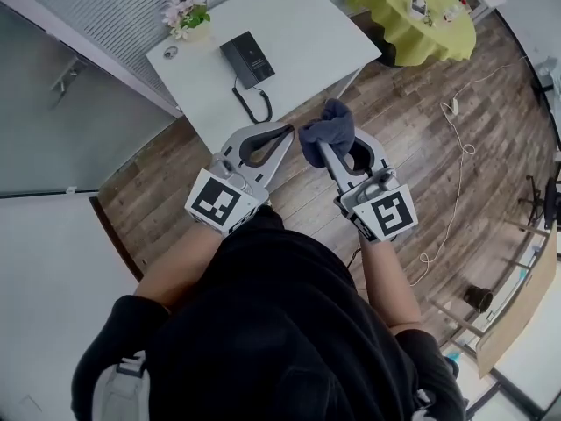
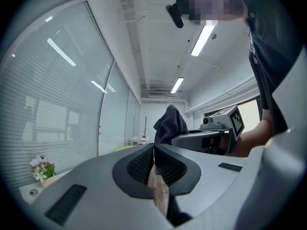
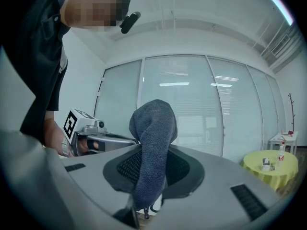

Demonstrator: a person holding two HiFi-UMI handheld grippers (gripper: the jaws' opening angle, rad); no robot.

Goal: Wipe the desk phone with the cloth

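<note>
Wiping not yet begun, the right gripper clamps a bunched dark blue-grey terry cloth and the left gripper is closed on nothing, both well short of the black corded desk phone on the white table.
</note>
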